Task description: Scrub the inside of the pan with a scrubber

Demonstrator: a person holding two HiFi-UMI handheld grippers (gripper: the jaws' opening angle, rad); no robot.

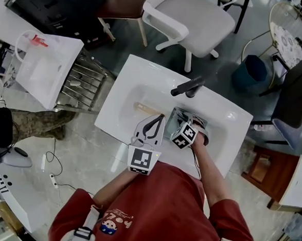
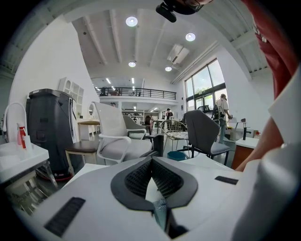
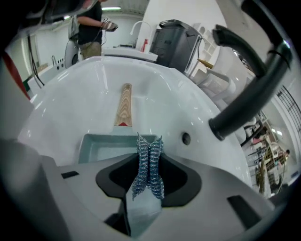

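Over the white sink, both grippers hang close together, just in front of the person's red shirt. Down in the basin lies the pan, a pale blue square one, its wooden handle running away from the right gripper along the sink floor. That gripper is clamped on the scrubber, a fold of bluish metal mesh pinched upright between the two pads, its top edge standing proud of the jaw tips just above the pan's near wall; whether mesh and pan touch cannot be told. The black tap arches over the basin on the gripper's right. The left gripper sits just beside the right one near the sink's front rim, its jaws brought together at the tips with nothing between them. It points level across the room toward a white chair and a dark one.
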